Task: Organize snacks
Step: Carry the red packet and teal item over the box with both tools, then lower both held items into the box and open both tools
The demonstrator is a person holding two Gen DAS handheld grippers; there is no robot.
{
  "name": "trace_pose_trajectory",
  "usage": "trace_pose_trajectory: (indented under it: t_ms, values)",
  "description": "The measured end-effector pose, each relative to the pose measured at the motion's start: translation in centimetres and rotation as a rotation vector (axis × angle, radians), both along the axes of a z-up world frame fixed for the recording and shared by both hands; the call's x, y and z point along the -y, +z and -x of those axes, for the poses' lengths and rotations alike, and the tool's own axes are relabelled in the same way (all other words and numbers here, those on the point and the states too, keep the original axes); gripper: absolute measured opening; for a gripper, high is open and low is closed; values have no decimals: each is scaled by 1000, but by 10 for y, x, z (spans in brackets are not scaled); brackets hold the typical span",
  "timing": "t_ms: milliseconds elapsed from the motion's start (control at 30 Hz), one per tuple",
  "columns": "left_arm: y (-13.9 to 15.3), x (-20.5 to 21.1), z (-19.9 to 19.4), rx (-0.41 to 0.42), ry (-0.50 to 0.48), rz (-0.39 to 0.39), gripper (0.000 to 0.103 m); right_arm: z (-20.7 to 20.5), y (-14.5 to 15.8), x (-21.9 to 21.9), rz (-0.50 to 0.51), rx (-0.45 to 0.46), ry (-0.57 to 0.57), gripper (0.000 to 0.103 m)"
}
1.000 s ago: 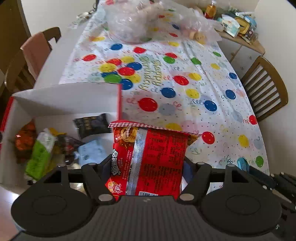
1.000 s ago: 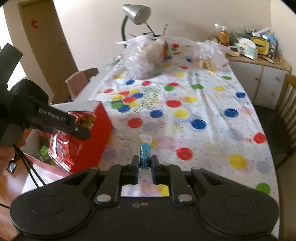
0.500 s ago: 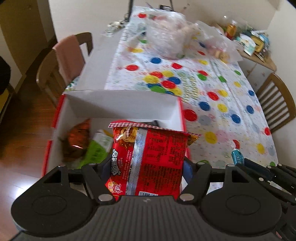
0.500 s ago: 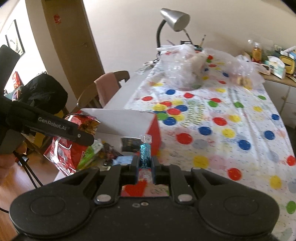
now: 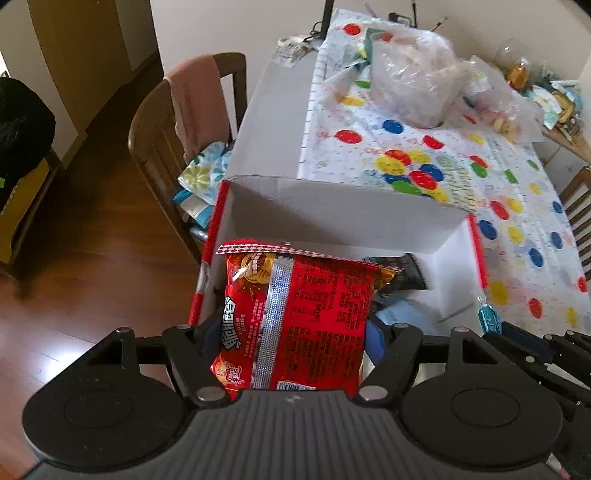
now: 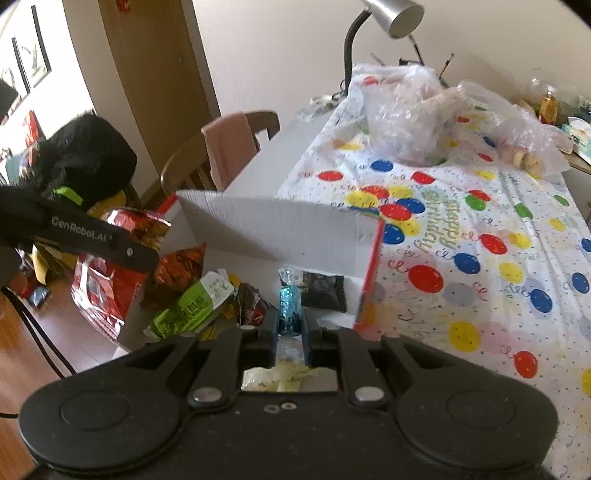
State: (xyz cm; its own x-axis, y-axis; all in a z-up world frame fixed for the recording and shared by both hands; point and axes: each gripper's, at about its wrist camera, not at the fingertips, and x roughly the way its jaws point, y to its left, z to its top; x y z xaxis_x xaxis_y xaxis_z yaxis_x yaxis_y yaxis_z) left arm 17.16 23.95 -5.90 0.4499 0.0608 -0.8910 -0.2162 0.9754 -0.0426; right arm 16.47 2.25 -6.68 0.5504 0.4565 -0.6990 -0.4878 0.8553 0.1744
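Observation:
My left gripper (image 5: 291, 332) is shut on a red snack bag (image 5: 299, 314), held above the left part of an open red-and-white cardboard box (image 5: 343, 218). The same bag (image 6: 103, 288) and the left gripper's finger (image 6: 99, 240) show at the left of the right wrist view. My right gripper (image 6: 290, 325) is shut on a small blue wrapped candy (image 6: 289, 306), over the box's right part. The candy (image 5: 489, 319) also appears at the right of the left wrist view. Inside the box (image 6: 280, 229) lie a green packet (image 6: 192, 306), a black packet (image 6: 323, 291) and other wrappers.
The box sits at the near left corner of a table with a balloon-print cloth (image 6: 480, 240). Clear plastic bags (image 6: 413, 110) and a desk lamp (image 6: 395, 14) stand at the far end. A wooden chair with a pink cloth (image 5: 192, 107) is left of the table, over wooden floor.
Both grippers have swung left with their loads; the left one now holds the red bag over the box's left part and the right one holds the candy over the box interior.

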Motion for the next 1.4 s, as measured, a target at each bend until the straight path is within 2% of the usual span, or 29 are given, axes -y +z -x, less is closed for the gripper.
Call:
trace_pose_trajectory:
  t_ms: [433, 767, 1100, 1400]
  values:
    - [-51, -1, -20, -67, -71, -39, 73, -16, -44, -45, 114, -83, 31, 12]
    - [-66, 8, -20, -71, -116, -57, 73, -18, -54, -50, 154, -113, 34, 14]
    - [-63, 2, -9, -57, -97, -33, 73, -10, -45, -40, 91, -122, 29, 33]
    - [-39, 2, 11, 27, -84, -23, 74, 4, -18, -27, 13, -82, 19, 55]
